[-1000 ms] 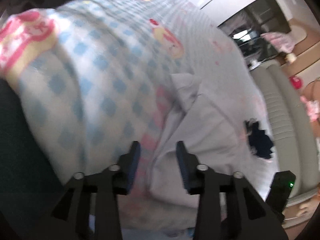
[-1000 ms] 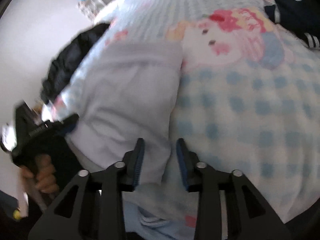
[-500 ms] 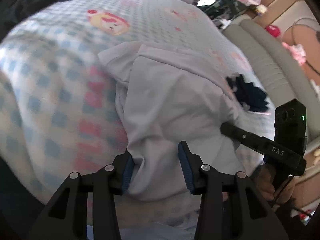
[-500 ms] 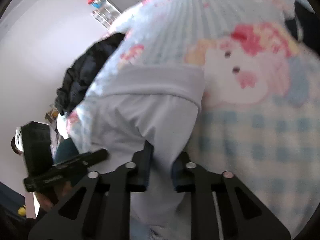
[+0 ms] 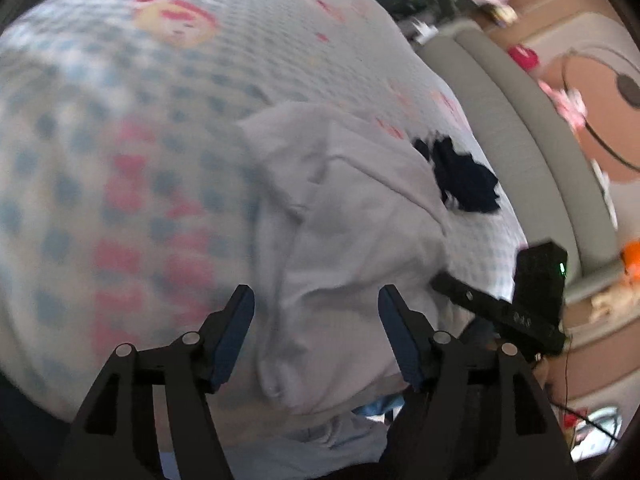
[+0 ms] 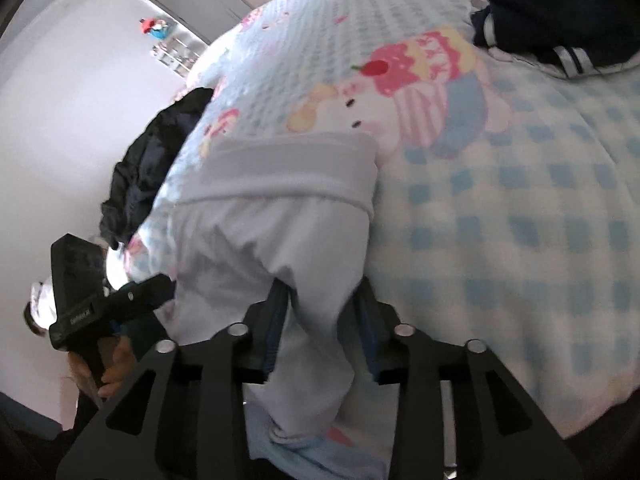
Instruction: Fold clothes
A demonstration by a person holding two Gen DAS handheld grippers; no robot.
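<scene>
A pale lilac-white garment (image 5: 352, 240) lies crumpled on a bed with a blue-checked cartoon cover (image 5: 120, 160). My left gripper (image 5: 316, 332) is open wide just above the garment's near edge, with nothing between its fingers. My right gripper (image 6: 320, 316) has a bunched fold of the same garment (image 6: 288, 208) between its fingers, which stand partly apart around the cloth. The garment's far end shows a folded band (image 6: 292, 160). Each gripper shows in the other's view: the right gripper (image 5: 516, 304), the left gripper (image 6: 96, 292).
A small dark navy garment (image 5: 464, 180) lies beyond the pale one. A dark jacket (image 6: 152, 160) sits at the bed's left edge and a navy striped garment (image 6: 560, 16) at the far right. A grey padded bed rail (image 5: 532, 152) runs along the far side.
My left gripper has opened wider and drawn back a little from the garment. My right gripper, which had closed on the fold, has its fingers wider apart with the cloth still between them.
</scene>
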